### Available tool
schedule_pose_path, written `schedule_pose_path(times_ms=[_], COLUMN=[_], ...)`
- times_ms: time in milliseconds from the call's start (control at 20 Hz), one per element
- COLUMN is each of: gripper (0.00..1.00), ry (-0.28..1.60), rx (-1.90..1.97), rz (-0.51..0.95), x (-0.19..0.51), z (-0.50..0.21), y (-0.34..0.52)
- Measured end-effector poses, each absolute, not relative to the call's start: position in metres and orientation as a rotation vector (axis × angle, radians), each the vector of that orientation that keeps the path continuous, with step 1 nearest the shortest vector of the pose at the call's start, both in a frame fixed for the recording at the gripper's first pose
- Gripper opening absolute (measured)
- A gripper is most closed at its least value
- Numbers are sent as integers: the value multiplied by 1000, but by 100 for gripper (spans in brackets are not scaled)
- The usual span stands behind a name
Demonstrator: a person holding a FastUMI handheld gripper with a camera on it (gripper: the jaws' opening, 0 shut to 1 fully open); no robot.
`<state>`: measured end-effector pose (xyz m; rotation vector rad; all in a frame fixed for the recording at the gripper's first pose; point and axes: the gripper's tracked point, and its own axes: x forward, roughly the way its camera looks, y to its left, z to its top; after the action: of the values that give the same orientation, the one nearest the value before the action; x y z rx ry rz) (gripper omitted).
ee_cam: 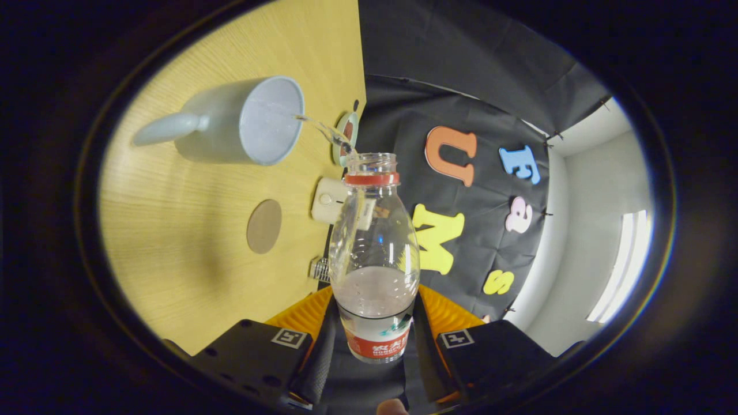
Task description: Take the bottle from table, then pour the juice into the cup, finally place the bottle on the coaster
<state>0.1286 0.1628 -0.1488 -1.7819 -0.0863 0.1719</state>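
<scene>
My gripper (375,340) pinches the bottle (375,259) between both fingers, tipped over the table (173,259); a thin stream arcs into the cup (242,121), coaster (264,226) lying nearer the table's far edge.

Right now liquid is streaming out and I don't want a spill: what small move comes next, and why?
Probably hold the tilt steady: the gripper is shut on the bottle, its stream lands inside the cup, and liquid remains. The coaster can wait.
</scene>
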Motion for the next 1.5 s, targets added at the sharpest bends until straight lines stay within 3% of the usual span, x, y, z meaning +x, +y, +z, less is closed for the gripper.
schedule_pose_path(times_ms=[1500], gripper=[69], ry=[-207], rx=[-1958], rz=[77], x=[141], z=[-75], y=[171])
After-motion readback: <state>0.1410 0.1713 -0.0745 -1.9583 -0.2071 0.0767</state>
